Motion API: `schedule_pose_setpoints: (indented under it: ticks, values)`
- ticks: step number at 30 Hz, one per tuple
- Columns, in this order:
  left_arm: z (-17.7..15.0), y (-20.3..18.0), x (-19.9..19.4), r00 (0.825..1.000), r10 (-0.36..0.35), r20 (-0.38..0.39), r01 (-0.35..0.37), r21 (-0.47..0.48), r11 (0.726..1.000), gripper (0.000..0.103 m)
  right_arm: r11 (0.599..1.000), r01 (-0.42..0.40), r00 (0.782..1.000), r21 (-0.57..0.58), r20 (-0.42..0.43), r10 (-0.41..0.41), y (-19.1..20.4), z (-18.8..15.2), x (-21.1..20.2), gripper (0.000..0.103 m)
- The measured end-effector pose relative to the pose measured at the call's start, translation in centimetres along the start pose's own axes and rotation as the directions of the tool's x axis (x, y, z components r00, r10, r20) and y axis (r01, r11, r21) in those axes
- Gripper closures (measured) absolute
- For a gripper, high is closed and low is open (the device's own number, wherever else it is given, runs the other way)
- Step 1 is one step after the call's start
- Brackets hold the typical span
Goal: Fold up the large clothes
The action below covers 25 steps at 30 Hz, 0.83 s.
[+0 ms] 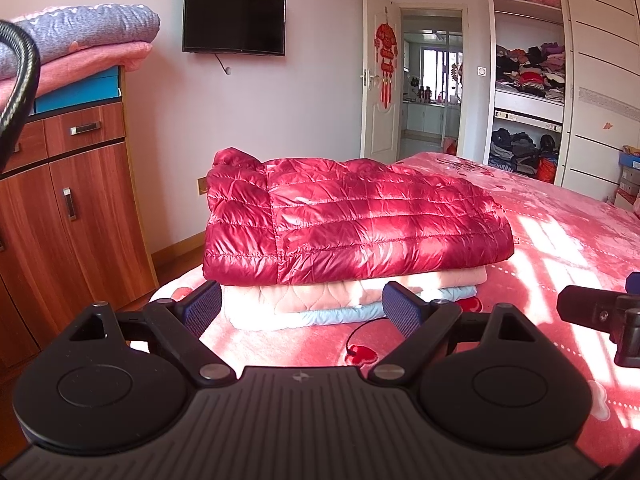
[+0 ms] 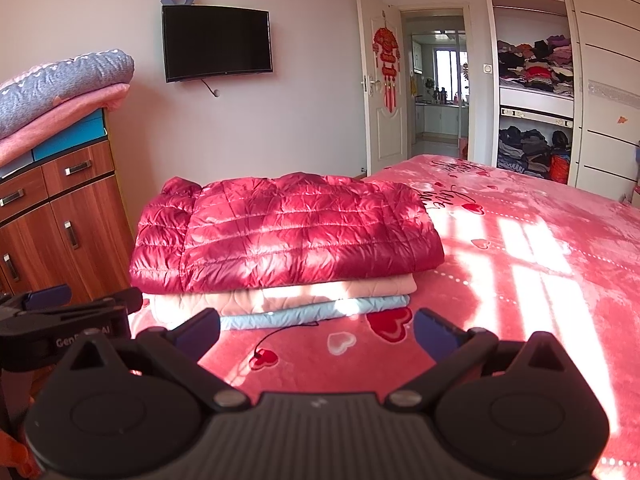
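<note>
Wardrobe (image 2: 532, 68) shelves hold heaped clothes (image 2: 534, 65); folded jacket (image 2: 288, 232) tops bed (image 2: 540, 280) stack.

Bright sunlit bedspread (image 2: 532, 248), barred shadows, fisheye-bent edges

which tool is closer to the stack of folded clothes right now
Left, though only slightly. The left tool hangs open right before the stack, framing its lower layers; the right tool sits open farther back over the bedspread.
</note>
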State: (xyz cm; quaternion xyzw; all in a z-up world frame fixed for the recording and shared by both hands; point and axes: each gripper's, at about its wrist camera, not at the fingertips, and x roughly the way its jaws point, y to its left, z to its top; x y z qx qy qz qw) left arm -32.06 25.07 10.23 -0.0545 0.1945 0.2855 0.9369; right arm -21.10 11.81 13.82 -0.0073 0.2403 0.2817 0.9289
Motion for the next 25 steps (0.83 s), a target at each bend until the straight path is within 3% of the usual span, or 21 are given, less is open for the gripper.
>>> schedule_pose_setpoints:
  ticks: [8,17,25]
  values:
    - [0.0,-0.6,0.2,1.000,-0.002,0.009,0.002,0.017,1.000,0.000,1.000,-0.004,1.000,0.010,0.000,0.004,-0.5,-0.1,0.2,0.001]
    - [-0.3,-1.2,1.6,0.998,-0.060,-0.033,0.060,0.007,0.998,0.000,0.999,-0.004,1.000,0.032,-0.004,0.004,-1.5,-0.6,0.5,0.001]
    - [-0.6,-4.8,2.5,0.993,-0.115,-0.021,0.116,0.074,0.990,0.000,0.994,0.049,0.998,0.098,0.022,-0.051,-4.8,-1.7,0.3,0.001]
